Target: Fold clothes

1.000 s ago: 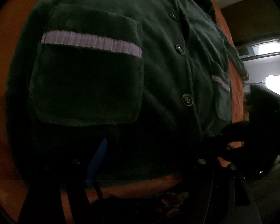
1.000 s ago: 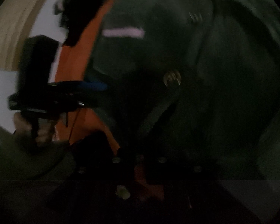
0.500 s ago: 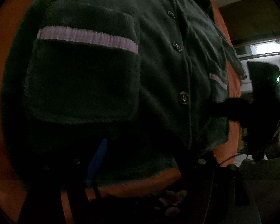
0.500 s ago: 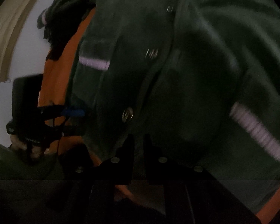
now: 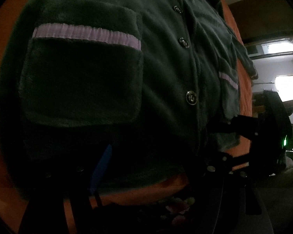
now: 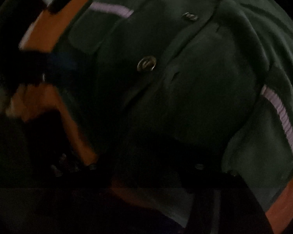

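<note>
No writing, label, brand or number can be read in either view. The buttons (image 5: 191,97) on the dark green shirt (image 5: 166,74) carry an embossed mark, too small and dim to make out.

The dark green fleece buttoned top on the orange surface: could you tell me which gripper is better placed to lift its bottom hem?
Probably the left gripper: its fingers already meet the top's hem.

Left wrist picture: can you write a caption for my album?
A dark green buttoned top with lilac-striped pockets lies flat on an orange cover, tongs at its hem.
</note>
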A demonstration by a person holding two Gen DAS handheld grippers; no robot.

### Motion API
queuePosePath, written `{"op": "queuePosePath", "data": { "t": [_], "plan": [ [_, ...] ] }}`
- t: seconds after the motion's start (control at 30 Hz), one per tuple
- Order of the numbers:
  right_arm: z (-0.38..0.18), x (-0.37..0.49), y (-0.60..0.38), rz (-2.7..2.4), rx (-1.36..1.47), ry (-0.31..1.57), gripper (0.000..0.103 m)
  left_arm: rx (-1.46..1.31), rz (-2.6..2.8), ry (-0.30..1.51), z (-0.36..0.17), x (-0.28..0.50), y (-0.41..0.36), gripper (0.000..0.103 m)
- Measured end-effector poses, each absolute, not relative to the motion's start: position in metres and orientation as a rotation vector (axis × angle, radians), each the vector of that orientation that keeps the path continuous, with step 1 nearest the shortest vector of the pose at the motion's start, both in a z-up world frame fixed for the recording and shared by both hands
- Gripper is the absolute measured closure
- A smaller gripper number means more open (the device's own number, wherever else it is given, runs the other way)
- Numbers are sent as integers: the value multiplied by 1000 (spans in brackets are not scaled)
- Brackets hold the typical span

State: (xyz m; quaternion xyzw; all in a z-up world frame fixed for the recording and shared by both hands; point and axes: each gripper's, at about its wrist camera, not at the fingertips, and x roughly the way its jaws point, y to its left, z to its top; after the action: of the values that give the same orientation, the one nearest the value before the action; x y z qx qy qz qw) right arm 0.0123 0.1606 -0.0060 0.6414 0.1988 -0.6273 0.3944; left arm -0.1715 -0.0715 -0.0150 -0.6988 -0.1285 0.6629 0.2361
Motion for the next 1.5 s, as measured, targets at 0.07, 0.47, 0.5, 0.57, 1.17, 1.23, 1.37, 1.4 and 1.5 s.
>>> {"op": "queuePosePath", "data": {
  "t": [0.07,0.47,0.5,0.57,1.17,1.23,1.37,1.4,1.5],
  "plan": [
    [-6,23,158,-1594,1583,582,62,-1915,1815,-352,-15,-171,-70,31],
    [-7,36,161,-1586,1507,572,96,-1886,1806,-323,-11,-172,-56,31],
    [-7,37,161,-1582,1504,567,92,-1880,1803,-312,-10,-173,-52,31],
    [-6,39,162,-1573,1497,557,89,-1856,1801,-274,-7,-174,-43,31],
    [35,-36,229,-1897,1518,236,80,-1621,2011,-241,48,-216,-35,31],
    [38,-44,240,-1949,1518,191,80,-1617,2067,-318,56,-231,-59,31],
    [43,-60,250,-2057,1499,156,80,-1642,2173,-387,66,-246,-108,31],
    [43,-65,255,-2093,1503,129,80,-1647,2196,-400,70,-247,-120,31],
    [42,-79,302,-2154,1584,-145,80,-1658,2263,-440,82,-250,-157,31]
  ]
}}
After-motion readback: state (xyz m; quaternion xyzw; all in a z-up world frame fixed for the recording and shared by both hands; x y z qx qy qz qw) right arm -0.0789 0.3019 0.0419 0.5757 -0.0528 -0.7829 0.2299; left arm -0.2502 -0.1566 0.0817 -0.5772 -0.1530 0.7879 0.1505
